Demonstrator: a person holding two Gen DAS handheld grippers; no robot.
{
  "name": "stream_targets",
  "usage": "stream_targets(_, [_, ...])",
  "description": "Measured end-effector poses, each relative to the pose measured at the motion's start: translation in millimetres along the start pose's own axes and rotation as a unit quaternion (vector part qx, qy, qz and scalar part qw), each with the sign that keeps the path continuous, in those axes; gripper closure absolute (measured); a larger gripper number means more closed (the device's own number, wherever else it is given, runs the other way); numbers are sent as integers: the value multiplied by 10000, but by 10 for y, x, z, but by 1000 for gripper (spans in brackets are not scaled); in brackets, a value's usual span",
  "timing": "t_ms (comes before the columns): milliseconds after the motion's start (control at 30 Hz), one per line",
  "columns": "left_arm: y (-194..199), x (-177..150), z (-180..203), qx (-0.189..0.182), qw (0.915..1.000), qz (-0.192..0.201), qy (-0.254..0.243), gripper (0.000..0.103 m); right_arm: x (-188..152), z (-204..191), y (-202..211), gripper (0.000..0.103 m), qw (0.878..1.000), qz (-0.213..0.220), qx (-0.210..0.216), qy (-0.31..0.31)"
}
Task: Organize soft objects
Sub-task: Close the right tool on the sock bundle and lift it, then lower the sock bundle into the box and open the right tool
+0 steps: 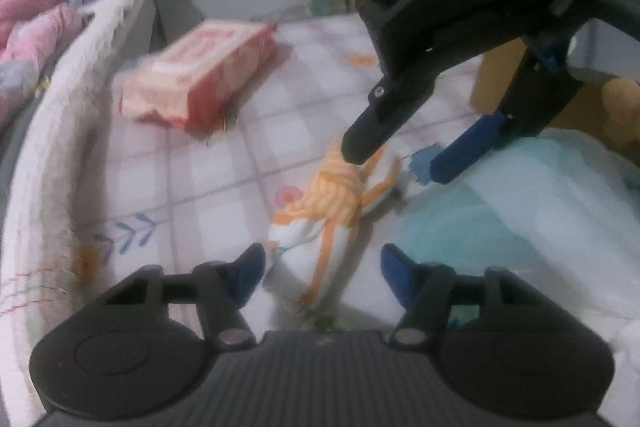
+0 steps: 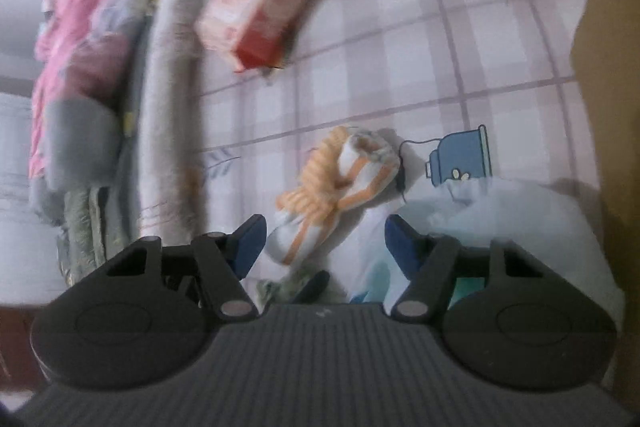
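A soft bundle of white cloth with orange stripes (image 1: 332,203) lies on the checked bedsheet (image 1: 224,163). My left gripper (image 1: 322,267) is open just short of it, and the bundle's near end reaches in between the blue fingertips without being pressed. From the upper right my right gripper (image 1: 402,159) comes down over the bundle's far end with its jaws apart. In the right wrist view the same bundle (image 2: 340,183) lies ahead of the open right gripper (image 2: 326,235), its lower end between the blue pads (image 2: 250,243).
A red and white carton (image 1: 200,75) lies on the sheet at the back left. A cream blanket roll (image 1: 60,131) and pink clothing (image 2: 80,7) line the left side. A pale blue cushion (image 1: 520,211) and a brown cardboard box (image 2: 608,67) are on the right.
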State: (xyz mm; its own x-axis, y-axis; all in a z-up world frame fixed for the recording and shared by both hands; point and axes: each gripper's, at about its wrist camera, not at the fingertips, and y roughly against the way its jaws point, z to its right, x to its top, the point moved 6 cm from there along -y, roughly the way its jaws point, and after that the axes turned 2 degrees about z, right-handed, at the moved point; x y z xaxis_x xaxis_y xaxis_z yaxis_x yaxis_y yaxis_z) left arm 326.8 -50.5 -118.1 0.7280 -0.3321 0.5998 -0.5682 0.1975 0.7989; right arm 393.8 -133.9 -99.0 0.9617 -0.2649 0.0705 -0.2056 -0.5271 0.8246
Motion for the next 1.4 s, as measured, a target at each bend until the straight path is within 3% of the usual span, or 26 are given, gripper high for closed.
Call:
stream_targets(167, [-210, -10, -85, -61, 9990, -304, 312, 52, 119, 18, -208, 36, 9999, -99, -74, -63])
stream_targets(333, [-224, 28, -133, -100, 9984, -234, 511, 62, 147, 9, -391, 38, 9997, -179, -142, -95])
stream_targets(500, [-126, 42, -127, -152, 9976, -174, 647, 66, 144, 3, -463, 62, 9995, -72, 168, -258])
stream_targets(633, [124, 102, -106, -119, 9978, 35, 654, 68, 101, -58, -324, 67, 9983, 54, 490, -309])
stream_targets(1000, [1204, 356, 404, -229, 9942, 988, 359, 68, -321, -270, 889, 73, 9881, 907, 1226, 224])
stream_targets(1167, [1612, 379, 1038, -725, 9888, 1302, -42, 65, -701, 28, 1687, 73, 9809, 1421, 1238, 485])
stream_targets(1400, [1792, 260, 2194, -1729, 9730, 1257, -872, 58, -1339, 803, 2642, 77, 9735, 2135, 596, 572])
